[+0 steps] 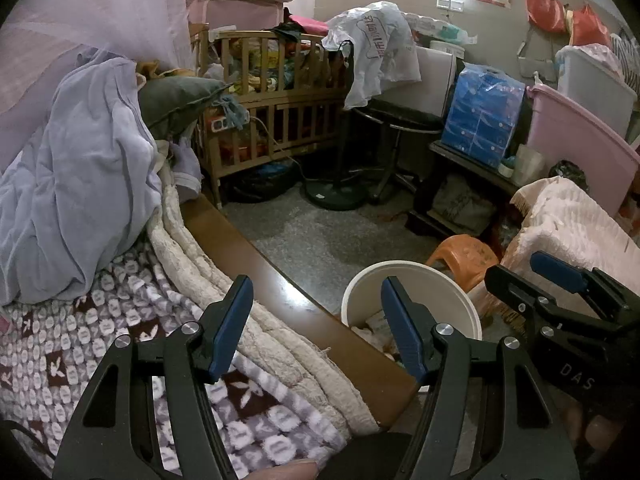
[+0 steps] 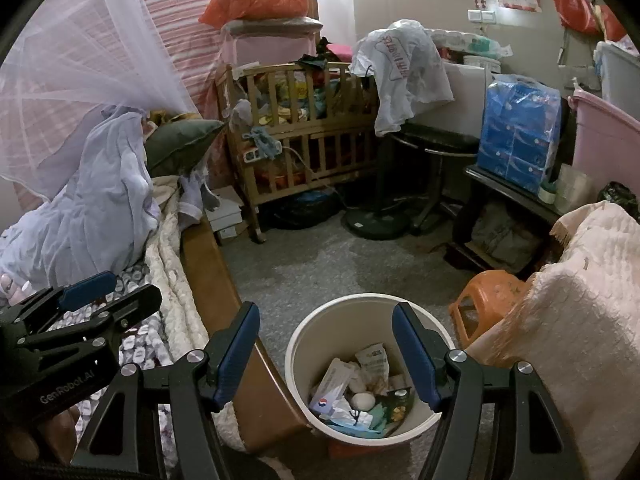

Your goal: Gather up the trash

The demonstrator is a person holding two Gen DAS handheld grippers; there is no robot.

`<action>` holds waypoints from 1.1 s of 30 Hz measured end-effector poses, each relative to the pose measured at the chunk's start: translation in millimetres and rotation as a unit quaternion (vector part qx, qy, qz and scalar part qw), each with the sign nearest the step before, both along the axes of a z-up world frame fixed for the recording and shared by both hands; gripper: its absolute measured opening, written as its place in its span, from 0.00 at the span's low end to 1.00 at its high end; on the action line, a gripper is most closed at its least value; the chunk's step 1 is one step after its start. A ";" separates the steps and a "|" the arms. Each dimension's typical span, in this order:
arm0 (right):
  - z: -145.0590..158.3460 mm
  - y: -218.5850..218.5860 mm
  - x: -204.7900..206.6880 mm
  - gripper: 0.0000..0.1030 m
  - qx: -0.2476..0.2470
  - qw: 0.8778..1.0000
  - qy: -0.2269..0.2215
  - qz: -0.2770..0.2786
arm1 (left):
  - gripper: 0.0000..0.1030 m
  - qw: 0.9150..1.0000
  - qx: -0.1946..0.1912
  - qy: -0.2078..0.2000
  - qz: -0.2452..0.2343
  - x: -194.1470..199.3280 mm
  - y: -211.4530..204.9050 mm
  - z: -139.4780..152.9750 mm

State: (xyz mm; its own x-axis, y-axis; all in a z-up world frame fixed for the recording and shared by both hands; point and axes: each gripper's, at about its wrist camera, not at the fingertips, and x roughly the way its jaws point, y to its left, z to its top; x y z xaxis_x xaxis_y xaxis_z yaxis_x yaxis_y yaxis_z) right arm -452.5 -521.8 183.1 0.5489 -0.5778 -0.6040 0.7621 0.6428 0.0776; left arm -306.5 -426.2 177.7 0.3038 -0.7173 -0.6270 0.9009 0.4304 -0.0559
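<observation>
Left gripper point(image 1: 316, 328): hanging over the bed edge point(image 1: 288, 292), fingers wide apart, holding nothing.
Right gripper point(image 2: 326, 354): hovering just above the bin, fingers wide apart, holding nothing.
Bin point(image 2: 308, 332): sitting on the floor point(image 2: 320, 252) just beside the bed edge, near the orange stool point(image 2: 486, 304).
Trash point(image 2: 360, 396): lying inside the bin (wrappers, paper bits, a white ball).

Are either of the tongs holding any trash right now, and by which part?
Nothing is held. The left tongs and right tongs are both open and empty; the right tongs hover over the trash bin, with wrappers inside.
</observation>
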 end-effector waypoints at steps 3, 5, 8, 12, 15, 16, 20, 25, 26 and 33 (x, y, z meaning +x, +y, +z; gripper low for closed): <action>-0.3 -0.4 0.1 0.65 0.000 1.000 0.003 0.000 | 0.63 1.000 0.000 -0.001 0.000 0.0 -0.1 0.1; 0.1 -0.4 0.0 0.65 -0.001 1.000 0.003 0.000 | 0.63 1.000 0.001 -0.001 0.000 0.2 -0.2 -0.3; 0.7 -2.3 -1.1 0.65 0.000 1.000 0.002 -0.002 | 0.63 1.000 0.001 0.001 0.001 0.7 -0.4 -0.4; 0.4 -3.0 -0.9 0.65 -0.001 1.000 0.003 -0.002 | 0.63 1.000 0.002 0.002 0.002 -0.6 -1.5 -0.9; 1.0 -4.5 -2.4 0.65 -0.002 1.000 0.004 -0.003 | 0.63 1.000 0.002 0.002 0.002 -0.4 -1.4 -0.8; 1.0 -4.8 -2.4 0.65 -0.001 1.000 0.004 -0.003 | 0.63 1.000 0.002 0.003 0.003 -0.1 -1.2 -1.0; 0.8 -5.7 -2.3 0.65 -0.001 1.000 0.004 -0.001 | 0.63 1.000 0.002 0.007 0.005 -1.3 -2.1 -3.6; 1.3 -5.6 -3.1 0.65 -0.001 1.000 0.004 -0.003 | 0.63 1.000 0.003 0.009 0.006 -2.2 -3.1 -5.4; 1.3 -5.7 -3.1 0.66 -0.001 1.000 0.005 -0.003 | 0.63 1.000 0.003 0.009 0.006 -2.2 -3.1 -5.4; 1.3 -4.9 -3.1 0.66 -0.001 1.000 0.005 -0.004 | 0.63 1.000 0.003 0.010 0.006 -2.0 -2.9 -5.5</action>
State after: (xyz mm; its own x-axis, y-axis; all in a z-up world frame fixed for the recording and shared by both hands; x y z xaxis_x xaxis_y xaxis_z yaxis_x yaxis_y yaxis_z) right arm -455.6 -526.7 184.4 0.5387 -0.5834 -0.6078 0.7675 0.6374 0.0684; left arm -308.6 -429.1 172.2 0.3008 -0.7096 -0.6372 0.8940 0.4424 -0.0706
